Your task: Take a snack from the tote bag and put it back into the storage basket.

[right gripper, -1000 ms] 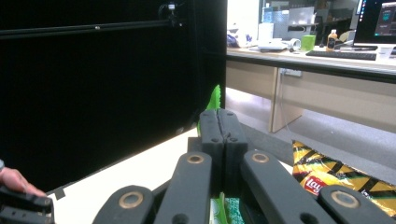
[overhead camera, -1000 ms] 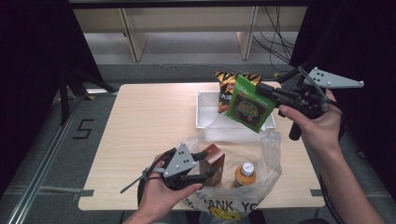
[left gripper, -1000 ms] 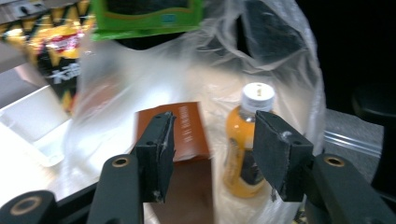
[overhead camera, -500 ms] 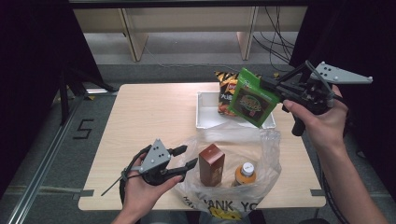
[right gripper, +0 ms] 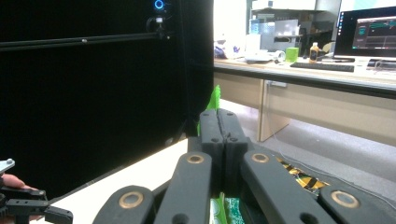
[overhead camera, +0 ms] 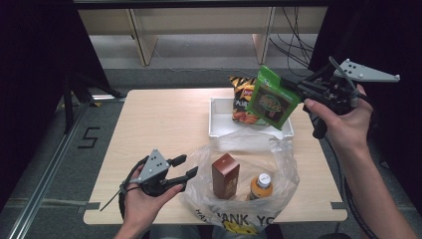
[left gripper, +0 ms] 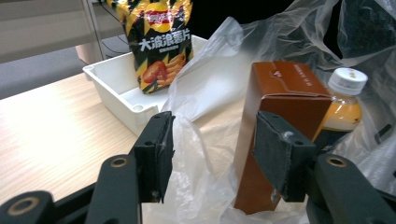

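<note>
1. The right gripper (overhead camera: pixel 291 88), held above the table's (overhead camera: pixel 159 124) far right corner at about two o'clock in the high view, has its jaws pressed together on the top edge of a green packet (overhead camera: pixel 271 99), which hangs tilted in the air over the white tray (overhead camera: pixel 215 124).
2. A black-and-yellow bag of crisps (overhead camera: pixel 241 102) stands in that tray, just behind the green packet.
3. The left gripper (overhead camera: pixel 183 169) sits low at about seven o'clock, jaws spread with nothing between them, pointing at a clear plastic bag (overhead camera: pixel 283 164).
4. Inside the bag a brown carton (overhead camera: pixel 225 175) stands upright, with an orange bottle (overhead camera: pixel 261 185) just beside it at three o'clock.
5. In the left gripper view the carton (left gripper: pixel 280 121) stands just beyond the right-hand pad.
</note>
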Motion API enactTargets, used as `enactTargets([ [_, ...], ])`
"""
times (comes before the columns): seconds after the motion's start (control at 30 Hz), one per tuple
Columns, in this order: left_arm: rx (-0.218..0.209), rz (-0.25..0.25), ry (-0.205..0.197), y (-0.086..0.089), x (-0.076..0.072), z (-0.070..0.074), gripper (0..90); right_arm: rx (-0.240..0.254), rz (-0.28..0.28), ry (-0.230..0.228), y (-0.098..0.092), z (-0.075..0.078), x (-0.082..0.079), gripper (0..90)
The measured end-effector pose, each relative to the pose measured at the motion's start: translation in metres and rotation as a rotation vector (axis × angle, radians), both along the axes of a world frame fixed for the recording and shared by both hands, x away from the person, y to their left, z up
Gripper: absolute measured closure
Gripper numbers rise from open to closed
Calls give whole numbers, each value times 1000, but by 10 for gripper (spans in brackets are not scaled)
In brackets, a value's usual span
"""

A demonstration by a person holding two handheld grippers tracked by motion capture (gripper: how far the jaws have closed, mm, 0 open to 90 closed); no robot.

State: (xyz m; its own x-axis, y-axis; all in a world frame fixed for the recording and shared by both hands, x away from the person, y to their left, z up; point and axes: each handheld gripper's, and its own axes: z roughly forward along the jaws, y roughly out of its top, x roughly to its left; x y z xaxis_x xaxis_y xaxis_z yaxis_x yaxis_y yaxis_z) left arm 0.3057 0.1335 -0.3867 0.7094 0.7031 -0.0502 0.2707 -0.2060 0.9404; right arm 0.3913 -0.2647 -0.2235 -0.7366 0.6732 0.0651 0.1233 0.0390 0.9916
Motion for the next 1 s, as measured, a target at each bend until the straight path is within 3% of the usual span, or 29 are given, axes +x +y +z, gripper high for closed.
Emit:
enactTargets([
  [0.2, -24, 28, -1, 9, 2, -7, 470, -4, -4, 10, -1, -1, 5, 900],
  [0.73, -21, 94, 18, 29, 5, -24, 470, -23, -32, 35, 1, -14, 33, 900],
  [1.0, -18, 105, 20, 34, 5, -29, 470, -19, -48, 97, 2, -31, 55, 900],
])
